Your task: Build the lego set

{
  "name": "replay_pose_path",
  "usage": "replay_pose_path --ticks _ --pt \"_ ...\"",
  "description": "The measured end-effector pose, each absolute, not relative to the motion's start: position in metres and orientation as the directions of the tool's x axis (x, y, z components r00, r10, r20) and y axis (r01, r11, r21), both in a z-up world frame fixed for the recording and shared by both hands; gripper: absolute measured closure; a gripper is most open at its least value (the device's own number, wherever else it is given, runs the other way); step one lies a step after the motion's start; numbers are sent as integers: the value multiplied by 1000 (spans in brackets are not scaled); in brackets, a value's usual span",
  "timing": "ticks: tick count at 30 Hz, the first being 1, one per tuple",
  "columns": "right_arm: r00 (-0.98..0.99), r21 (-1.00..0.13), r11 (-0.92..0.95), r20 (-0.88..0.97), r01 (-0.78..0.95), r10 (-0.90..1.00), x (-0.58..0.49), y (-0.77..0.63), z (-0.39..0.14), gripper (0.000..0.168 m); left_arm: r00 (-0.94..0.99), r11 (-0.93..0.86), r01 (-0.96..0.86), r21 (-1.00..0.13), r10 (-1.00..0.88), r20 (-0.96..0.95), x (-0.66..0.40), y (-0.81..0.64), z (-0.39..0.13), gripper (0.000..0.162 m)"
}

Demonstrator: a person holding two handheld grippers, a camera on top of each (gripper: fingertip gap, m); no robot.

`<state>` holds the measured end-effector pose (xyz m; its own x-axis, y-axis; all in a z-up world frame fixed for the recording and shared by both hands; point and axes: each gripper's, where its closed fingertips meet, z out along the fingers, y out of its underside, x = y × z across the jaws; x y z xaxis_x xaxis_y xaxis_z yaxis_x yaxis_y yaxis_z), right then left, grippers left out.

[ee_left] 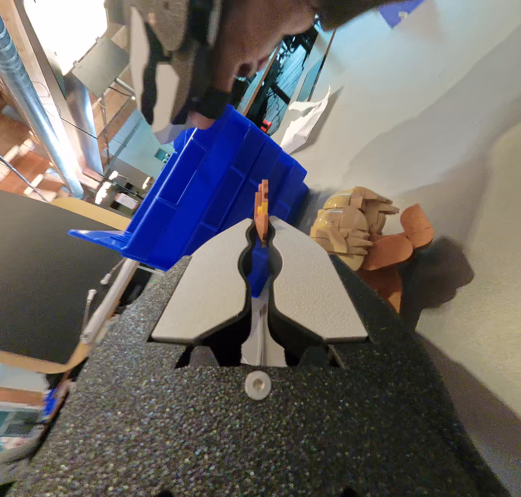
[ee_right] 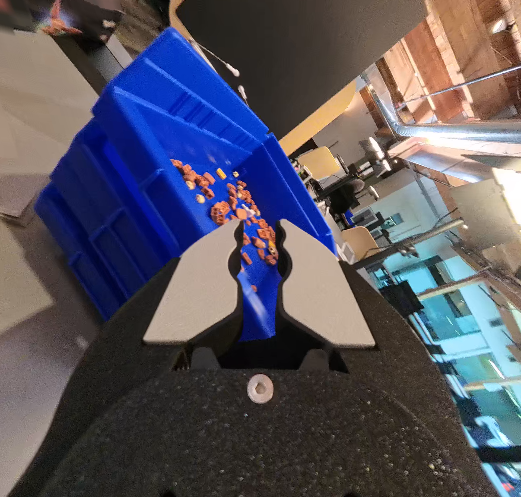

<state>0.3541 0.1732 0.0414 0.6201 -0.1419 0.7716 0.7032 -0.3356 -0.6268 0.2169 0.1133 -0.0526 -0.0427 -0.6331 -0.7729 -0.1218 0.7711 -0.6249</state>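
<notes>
Between the tips of the left gripper (ee_left: 262, 229), a small orange-brown lego sub-assembly with a yellow piece on it (ee_left: 261, 209) stands clamped by its lower end, the two grey fingers nearly touching around it. Just beyond it sits the blue plastic parts bin (ee_left: 214, 190), seen from outside. To the right, on the pale table surface (ee_left: 423, 116), rests the partly built tan and reddish-brown lego model (ee_left: 363, 235), apart from the held piece.

Over the open blue plastic parts bin (ee_right: 135, 201), the right gripper (ee_right: 259, 225) hangs with its jaws parted by a narrow gap and nothing between them. Loose small reddish-brown lego bricks (ee_right: 234, 201), with a few yellow and pale ones among them, lie scattered on the bin floor directly ahead of the fingertips. The same gripper shows in the left wrist view (ee_left: 166, 88), held above the bin's rim by a person's hand (ee_left: 253, 32).

Judged step: the right gripper is selecting the next brick while the left one keeps the sub-assembly ready.

Risks, as judgement:
- The bricks lie close together; a narrow jaw opening may catch two at once or push the wanted one aside.
- The sub-assembly is pinched at one thin end, so pressing a brick onto it could twist it out of the grip or split it.
- The right view is motion-blurred, suggesting fast travel that could overshoot into the bin wall.
</notes>
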Motion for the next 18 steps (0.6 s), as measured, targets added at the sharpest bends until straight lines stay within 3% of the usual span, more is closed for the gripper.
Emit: replay_pose_path --ticks 6,9,13,18 --pt "658 -645 -289 750 708 -62 330 143 3 147 -128 479 -51 -876 -873 -470 214 115 -42 156" --pt "759 -739 -172 635 652 147 290 128 -19 149 -223 291 -12 -957 -933 -281 212 110 -38 156" --pt "786 -859 -60 434 508 440 237 109 -37 152 -319 131 13 -991 -939 -128 209 107 -35 156" --pt "728 -880 -30 372 474 576 212 101 -47 152 -398 121 2 -993 -910 -112 207 99 -39 156"
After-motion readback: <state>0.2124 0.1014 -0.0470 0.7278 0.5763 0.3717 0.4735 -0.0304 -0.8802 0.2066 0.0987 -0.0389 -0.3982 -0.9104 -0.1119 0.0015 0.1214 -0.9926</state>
